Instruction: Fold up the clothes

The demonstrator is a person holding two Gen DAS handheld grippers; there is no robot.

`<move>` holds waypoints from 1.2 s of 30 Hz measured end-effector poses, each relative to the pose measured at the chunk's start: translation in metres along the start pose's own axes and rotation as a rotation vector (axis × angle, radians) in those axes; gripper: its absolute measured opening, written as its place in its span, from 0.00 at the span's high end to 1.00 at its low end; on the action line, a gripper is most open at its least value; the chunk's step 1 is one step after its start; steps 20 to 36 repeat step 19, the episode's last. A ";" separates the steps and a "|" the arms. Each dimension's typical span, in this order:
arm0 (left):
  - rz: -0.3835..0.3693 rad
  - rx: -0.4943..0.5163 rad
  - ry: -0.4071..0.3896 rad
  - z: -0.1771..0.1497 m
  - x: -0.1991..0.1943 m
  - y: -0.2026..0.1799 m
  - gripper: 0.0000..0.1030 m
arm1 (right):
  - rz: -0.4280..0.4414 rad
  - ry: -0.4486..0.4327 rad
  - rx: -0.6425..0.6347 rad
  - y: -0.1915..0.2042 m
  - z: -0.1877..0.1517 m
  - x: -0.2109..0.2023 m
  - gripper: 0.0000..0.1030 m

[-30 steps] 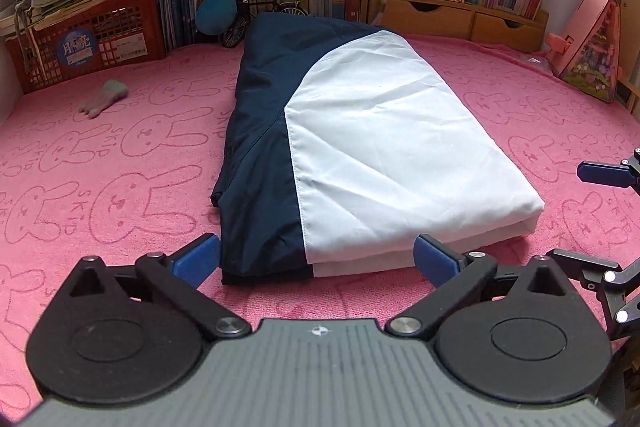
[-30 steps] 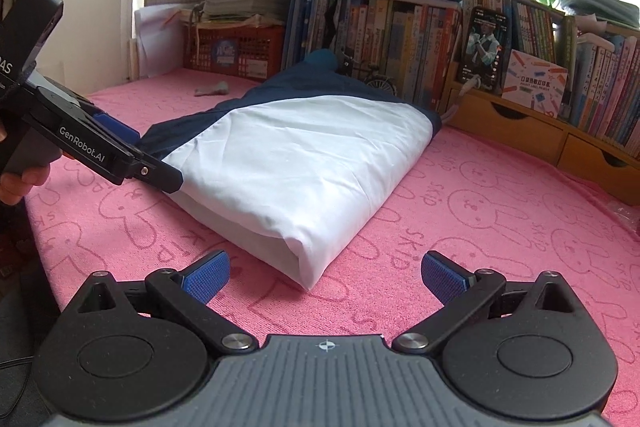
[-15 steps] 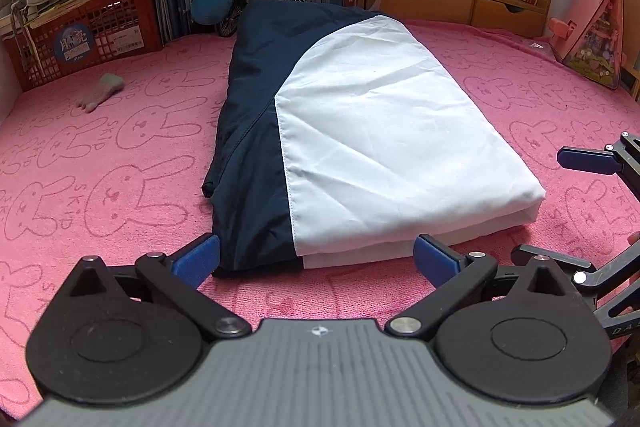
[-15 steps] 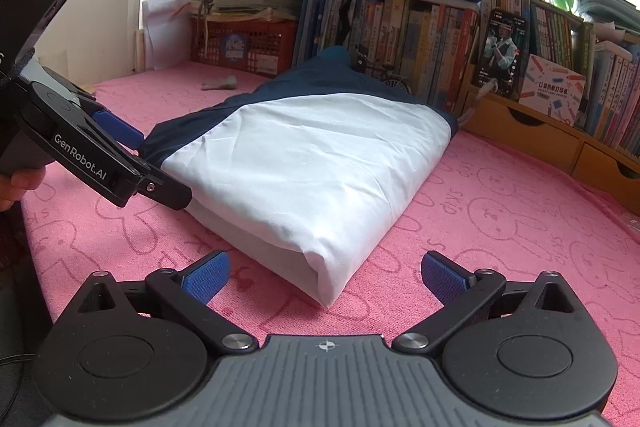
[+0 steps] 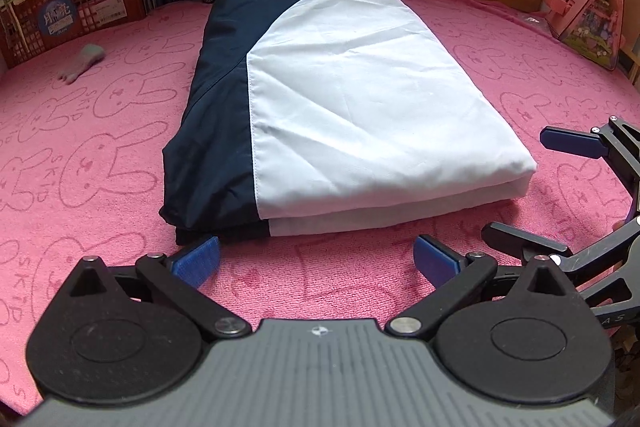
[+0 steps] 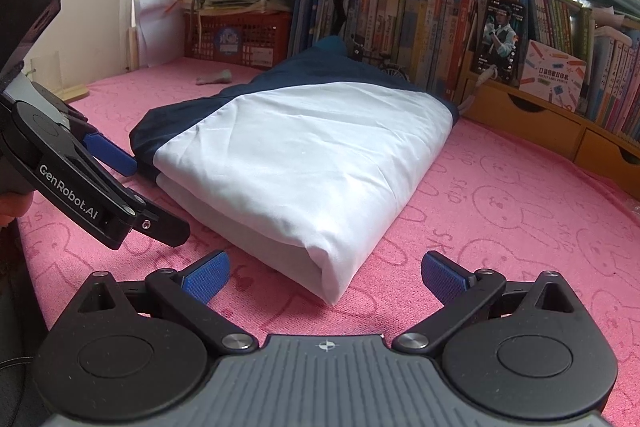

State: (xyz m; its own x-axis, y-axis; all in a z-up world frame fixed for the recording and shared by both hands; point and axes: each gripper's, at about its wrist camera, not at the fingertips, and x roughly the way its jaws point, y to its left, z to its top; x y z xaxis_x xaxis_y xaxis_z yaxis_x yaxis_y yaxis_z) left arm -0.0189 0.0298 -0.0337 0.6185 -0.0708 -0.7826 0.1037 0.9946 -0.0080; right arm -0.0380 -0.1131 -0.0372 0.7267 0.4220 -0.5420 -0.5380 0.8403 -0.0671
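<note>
**user1:** Both grippers crept closer since a second ago. Folded jacket lies flat on the pink towel, at 12 o'clock.

**user2:** Left gripper and right gripper, fingers apart, empty. Probably another fold: pinch that near edge.

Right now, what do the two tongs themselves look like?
Both match: grey ribbed body, black round hubs, black linkage arms with silver pivots, blue textured pads. The left tongs also show white "GenRobot.AI" lettering on one arm in the right wrist view. The right tongs show no lettering.
</note>
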 end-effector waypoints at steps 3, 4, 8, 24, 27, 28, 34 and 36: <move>0.007 0.003 -0.005 0.002 -0.001 0.000 0.00 | 0.005 0.002 0.002 0.000 -0.001 0.001 0.00; 0.010 0.004 -0.007 0.003 -0.001 0.000 0.00 | 0.005 0.002 0.004 0.000 -0.001 0.001 0.00; 0.022 0.008 -0.008 0.004 0.000 0.000 0.00 | 0.010 -0.002 0.016 -0.001 0.000 0.002 0.00; 0.029 0.000 -0.011 0.005 0.003 -0.001 0.00 | 0.022 -0.002 0.007 0.001 -0.003 0.004 0.00; 0.029 0.000 -0.011 0.005 0.003 -0.001 0.00 | 0.022 -0.002 0.007 0.001 -0.003 0.004 0.00; 0.029 0.000 -0.011 0.005 0.003 -0.001 0.00 | 0.022 -0.002 0.007 0.001 -0.003 0.004 0.00; 0.029 0.000 -0.011 0.005 0.003 -0.001 0.00 | 0.022 -0.002 0.007 0.001 -0.003 0.004 0.00; 0.029 0.000 -0.011 0.005 0.003 -0.001 0.00 | 0.022 -0.002 0.007 0.001 -0.003 0.004 0.00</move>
